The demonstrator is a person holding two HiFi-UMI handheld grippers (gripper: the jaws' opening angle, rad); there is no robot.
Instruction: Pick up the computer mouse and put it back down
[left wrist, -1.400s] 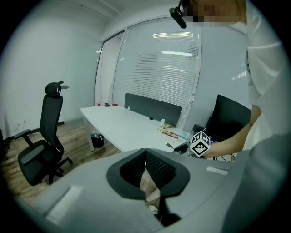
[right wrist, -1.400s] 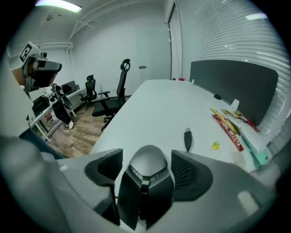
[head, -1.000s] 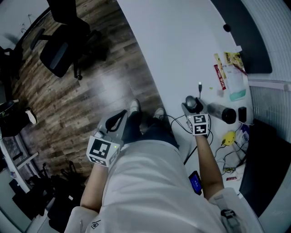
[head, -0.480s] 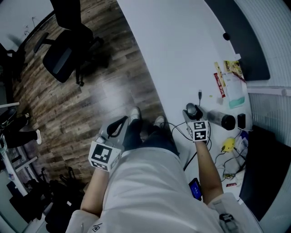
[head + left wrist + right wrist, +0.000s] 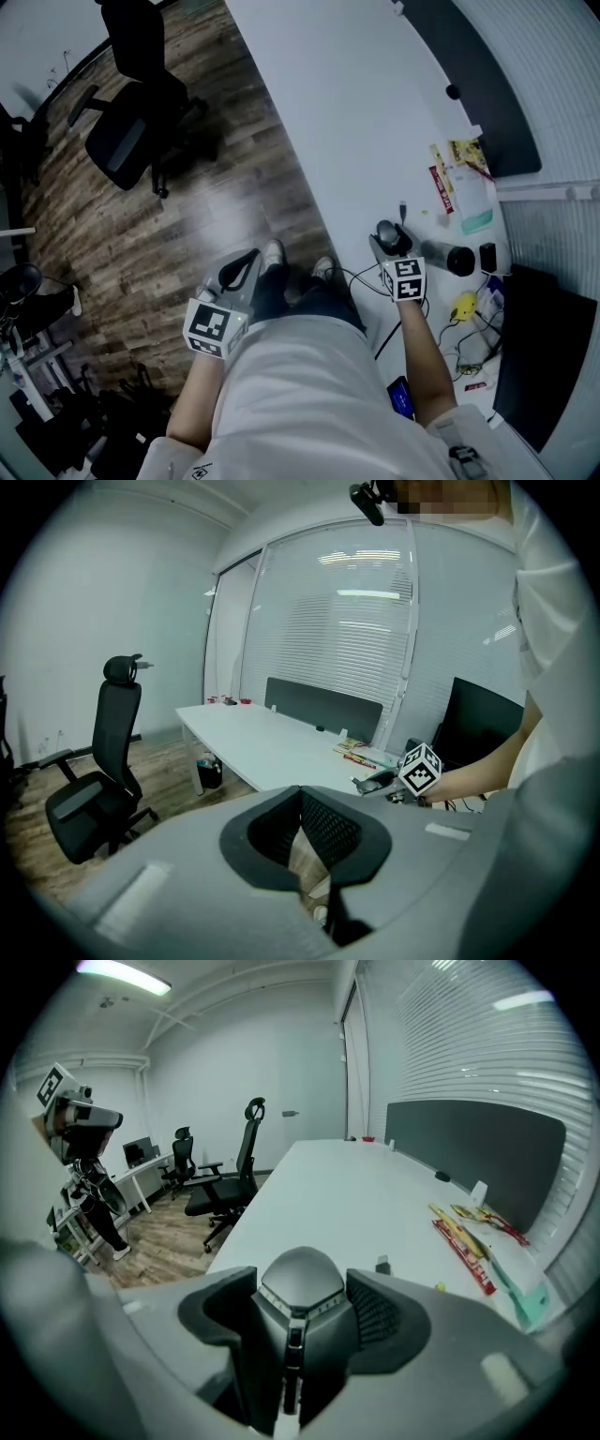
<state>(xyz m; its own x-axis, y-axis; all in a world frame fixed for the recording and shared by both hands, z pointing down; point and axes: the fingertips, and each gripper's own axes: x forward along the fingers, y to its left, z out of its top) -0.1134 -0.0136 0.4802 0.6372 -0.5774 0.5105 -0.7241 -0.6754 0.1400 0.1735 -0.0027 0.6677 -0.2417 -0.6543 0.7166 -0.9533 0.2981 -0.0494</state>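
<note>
The dark grey computer mouse (image 5: 300, 1283) sits between the two pads of my right gripper (image 5: 300, 1321), which press on its sides. It is held a little above the white table (image 5: 356, 1194). In the head view the mouse (image 5: 387, 232) shows at the tip of the right gripper (image 5: 386, 236), near the table's front edge, with its cable (image 5: 361, 274) trailing back toward the person. My left gripper (image 5: 246, 262) hangs over the wooden floor beside the person's leg, well away from the table. Its jaws (image 5: 305, 841) are closed together with nothing between them.
Right of the mouse lie a black cylinder (image 5: 448, 256), a small black box (image 5: 487, 256), snack packets (image 5: 459, 173), a yellow object (image 5: 466, 305) and tangled cables. A cable plug (image 5: 403, 208) lies just beyond the mouse. A black office chair (image 5: 131, 112) stands on the floor (image 5: 187, 216).
My right gripper has lifted a little with the mouse between its pads. The left gripper has stayed where it was. The head view has shifted slightly.
</note>
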